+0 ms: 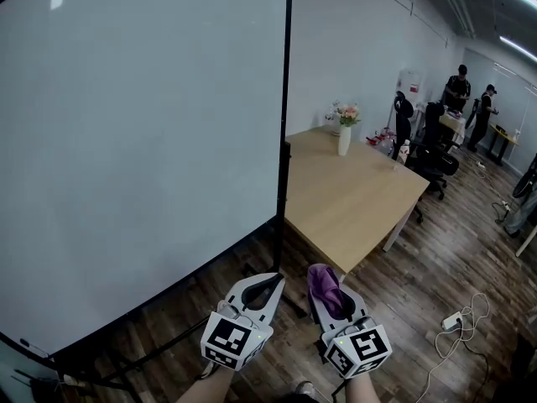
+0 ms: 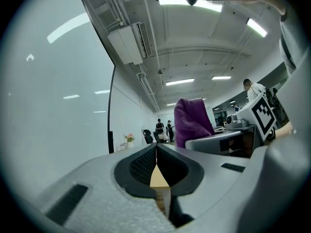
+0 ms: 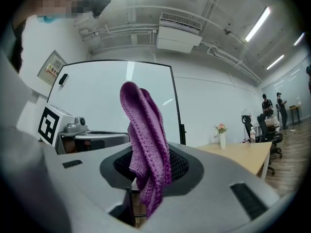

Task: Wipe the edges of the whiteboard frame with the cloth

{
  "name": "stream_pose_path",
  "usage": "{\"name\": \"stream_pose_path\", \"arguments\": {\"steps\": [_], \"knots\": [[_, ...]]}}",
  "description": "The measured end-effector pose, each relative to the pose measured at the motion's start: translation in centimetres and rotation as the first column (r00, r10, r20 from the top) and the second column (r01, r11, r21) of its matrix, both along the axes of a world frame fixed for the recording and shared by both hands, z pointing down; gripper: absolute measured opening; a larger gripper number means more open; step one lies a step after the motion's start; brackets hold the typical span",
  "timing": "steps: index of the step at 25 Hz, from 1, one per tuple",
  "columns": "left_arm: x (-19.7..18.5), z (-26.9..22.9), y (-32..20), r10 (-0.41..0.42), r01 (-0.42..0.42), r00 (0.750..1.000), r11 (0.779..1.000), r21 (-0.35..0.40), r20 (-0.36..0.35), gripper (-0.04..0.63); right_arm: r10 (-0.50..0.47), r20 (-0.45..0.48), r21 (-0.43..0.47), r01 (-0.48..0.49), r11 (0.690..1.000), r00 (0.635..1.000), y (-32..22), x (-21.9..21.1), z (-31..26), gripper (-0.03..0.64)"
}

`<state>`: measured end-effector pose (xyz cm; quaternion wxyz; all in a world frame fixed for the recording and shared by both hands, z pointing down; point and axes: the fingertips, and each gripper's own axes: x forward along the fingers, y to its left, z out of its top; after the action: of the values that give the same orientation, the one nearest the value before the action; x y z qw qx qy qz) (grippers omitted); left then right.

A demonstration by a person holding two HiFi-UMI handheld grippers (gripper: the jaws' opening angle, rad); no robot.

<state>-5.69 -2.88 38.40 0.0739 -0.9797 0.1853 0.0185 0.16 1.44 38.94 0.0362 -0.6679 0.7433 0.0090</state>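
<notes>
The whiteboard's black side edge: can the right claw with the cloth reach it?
Probably yes. The right claw, shut on the purple cloth, sits near the frame's right edge with nothing between them.

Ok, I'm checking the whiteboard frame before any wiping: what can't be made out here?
Whiteboard frame, lower left corner: past the head view's left border; behind the left gripper in the right gripper view.
Dirt on the frame: strip too thin in every view.
Cloth, lower end: drops out of sight between the tongs of the right gripper.
Small pale item on the bottom rail: too small to name.
</notes>
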Motion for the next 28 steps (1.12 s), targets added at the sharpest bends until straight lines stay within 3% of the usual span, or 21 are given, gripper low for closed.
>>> {"name": "stream_pose_path", "arguments": {"steps": [28], "knots": [[9.3, -2.0, -0.9, -0.235, 0.235, 0.970, 0.972, 0.004, -0.064, 0.018, -0.220, -0.035, 0.017, 0.221, 0.975, 0.975, -1.8, 10.8, -1.5, 0.110]]}}
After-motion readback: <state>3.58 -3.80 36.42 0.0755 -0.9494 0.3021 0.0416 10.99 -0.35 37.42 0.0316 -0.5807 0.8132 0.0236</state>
